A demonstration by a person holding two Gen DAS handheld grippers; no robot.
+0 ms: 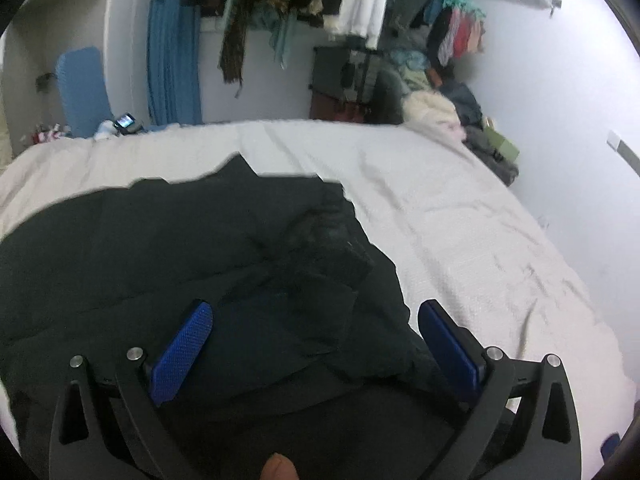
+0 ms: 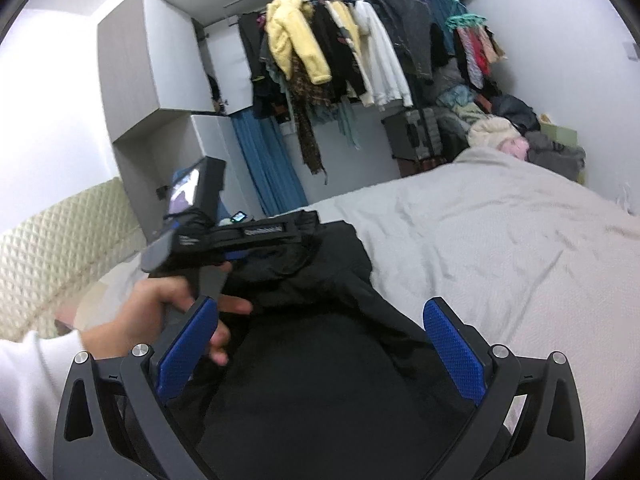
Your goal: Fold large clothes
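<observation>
- Blue-padded fingers point(image 1: 182, 350) of the left tool point(image 1: 316, 308) stand wide apart at 6 o'clock in the left wrist view, gripping nothing, above the black garment point(image 1: 192, 248).
- Spread and rumpled, the black garment lies on the bed point(image 1: 460, 208), filling the view from 9 o'clock to the centre, with a bunched fold near the middle.
- From the right wrist view, the left hand point(image 2: 160, 300) in a white sleeve point(image 2: 36, 368) holds the left tool at 9 o'clock, over the garment's far edge.
- Wide too, the right tool point(image 2: 320, 312) at 6 o'clock has dark cloth lying between its pads, none of it pinched.
- Hanging clothes point(image 2: 344, 52) crowd a rail at 12 o'clock.
</observation>
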